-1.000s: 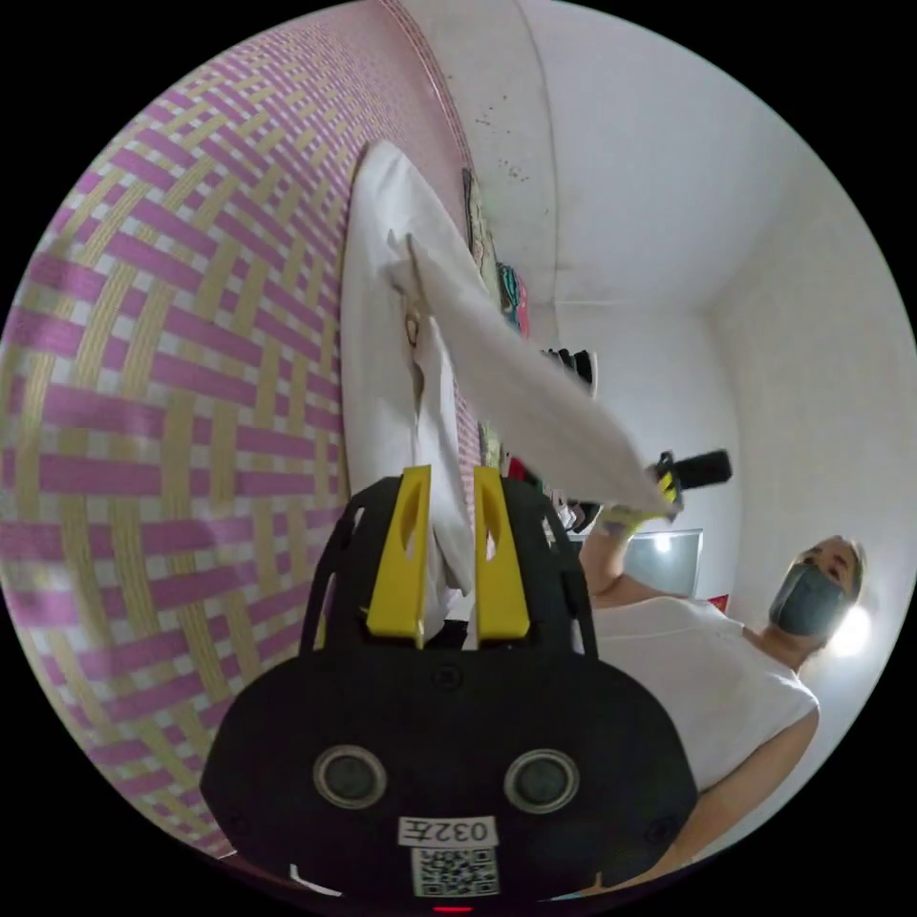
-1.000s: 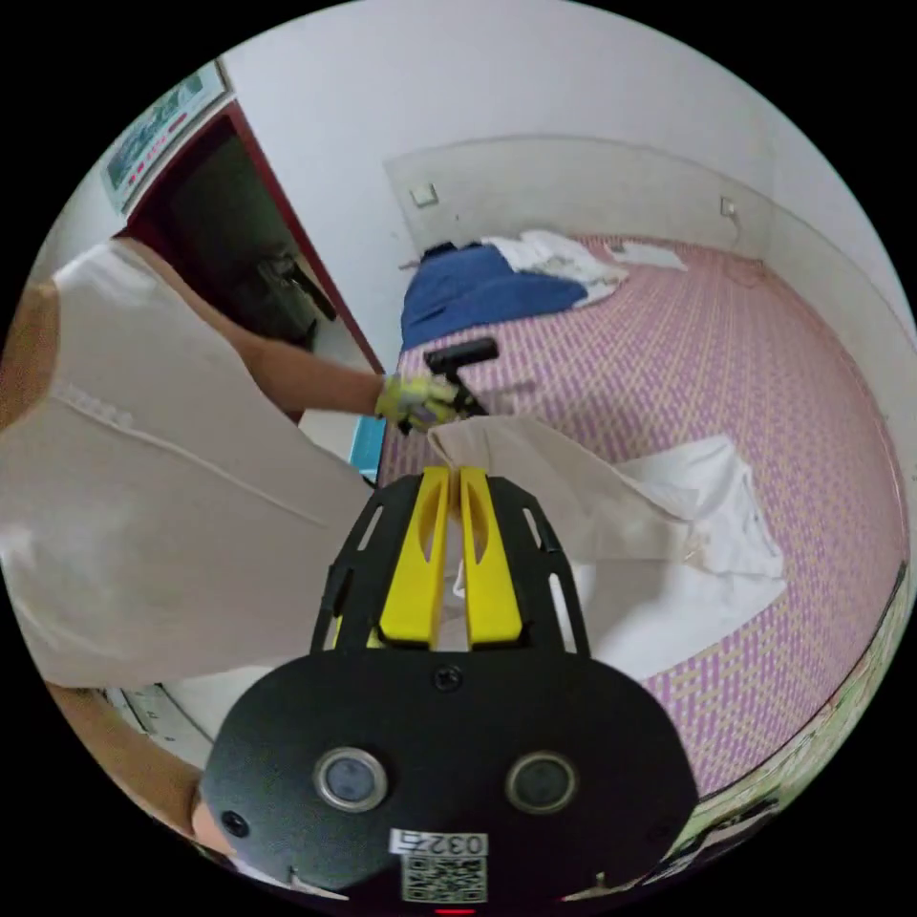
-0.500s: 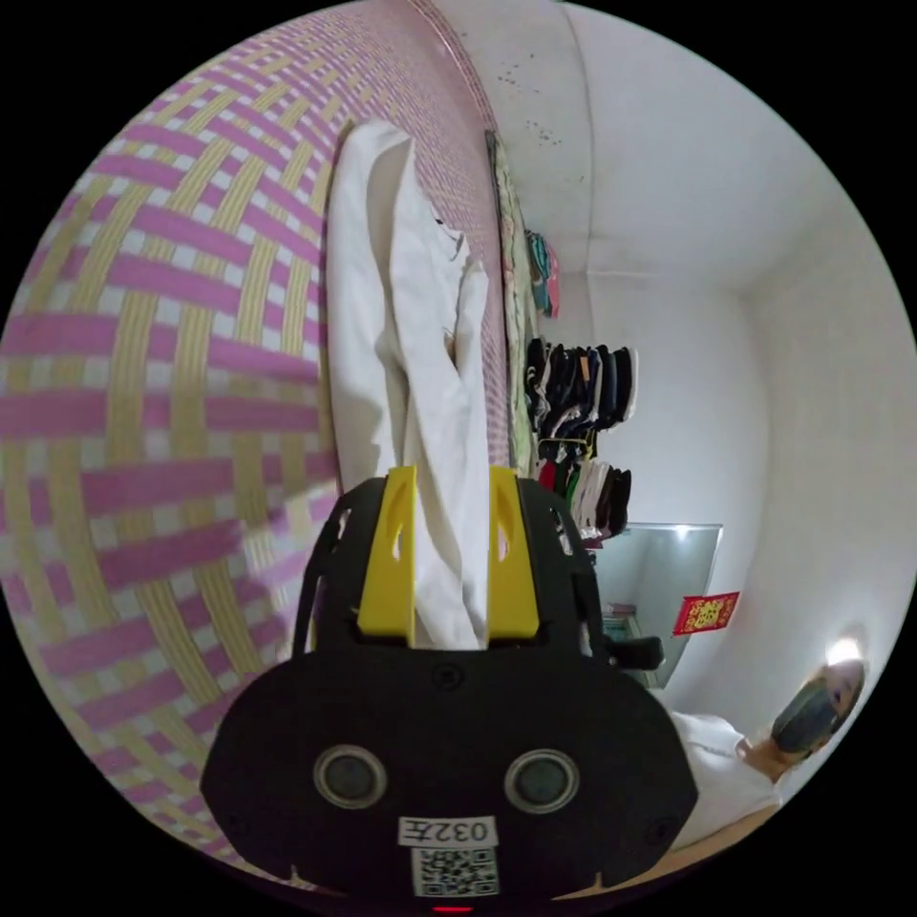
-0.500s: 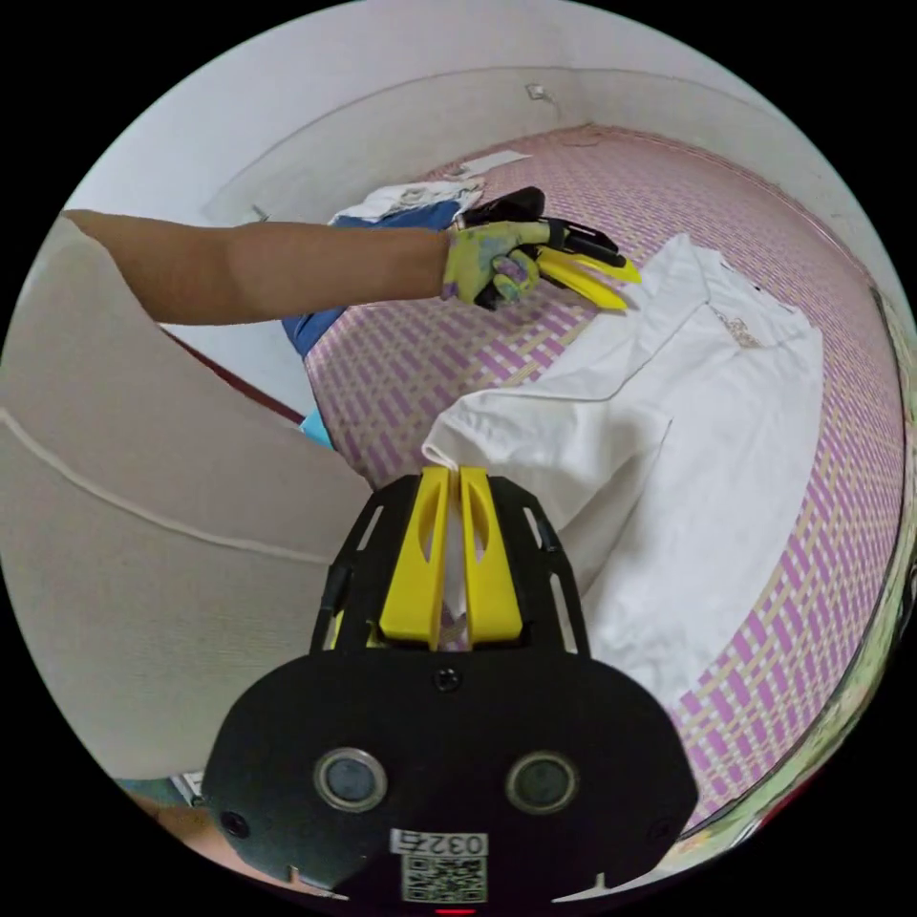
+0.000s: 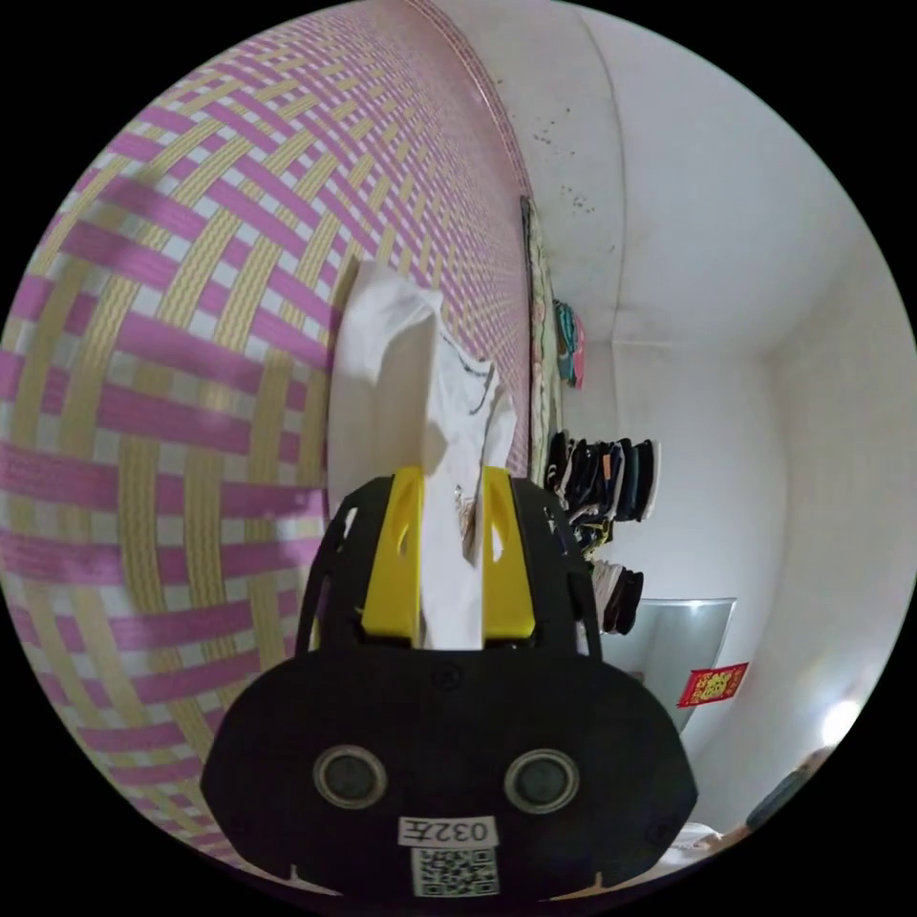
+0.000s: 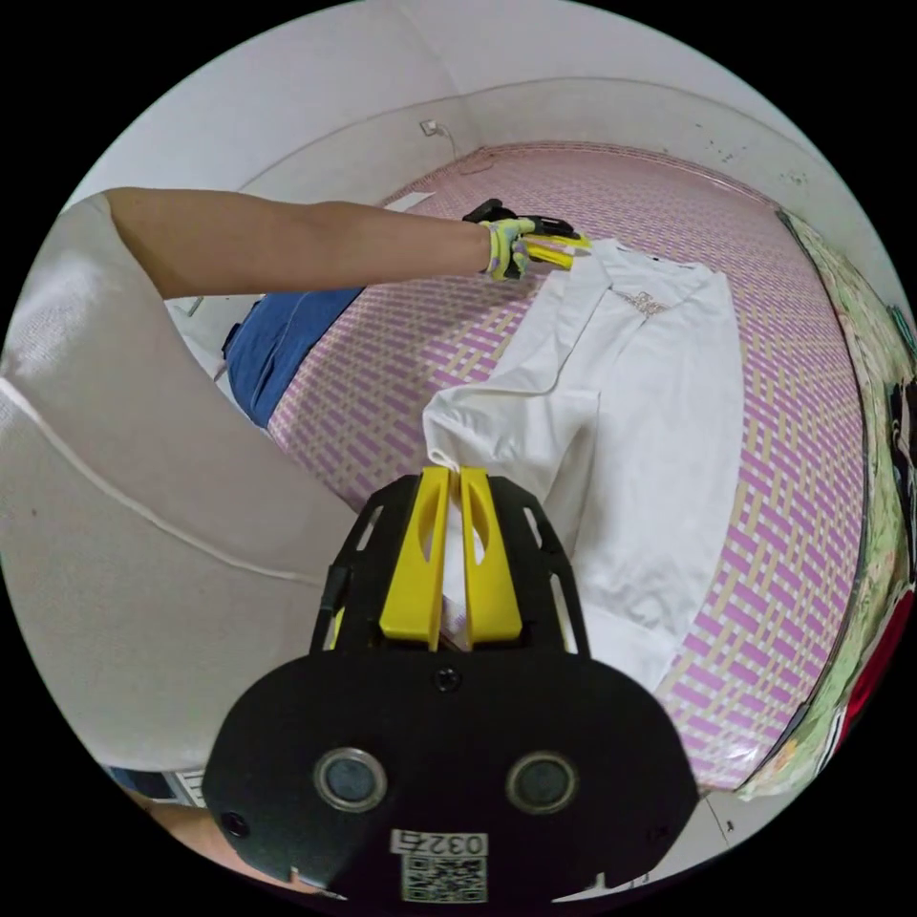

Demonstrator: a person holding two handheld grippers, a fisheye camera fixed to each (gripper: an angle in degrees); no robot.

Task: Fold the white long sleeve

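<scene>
Woven pink mat (image 6: 764,497): my landmark, with the white long sleeve (image 6: 659,411) spread flat on it. My right gripper (image 6: 453,475), at the mat's near edge, is nearly closed, pinching the hem corner. My left gripper (image 6: 570,250), at the far end, has cloth between slightly parted jaws; grip uncertain.

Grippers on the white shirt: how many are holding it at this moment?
2. The right gripper pinches the white shirt at its near corner by the bed edge. The left gripper, at the far end near the collar, has shirt fabric between its jaws in the left gripper view.
</scene>
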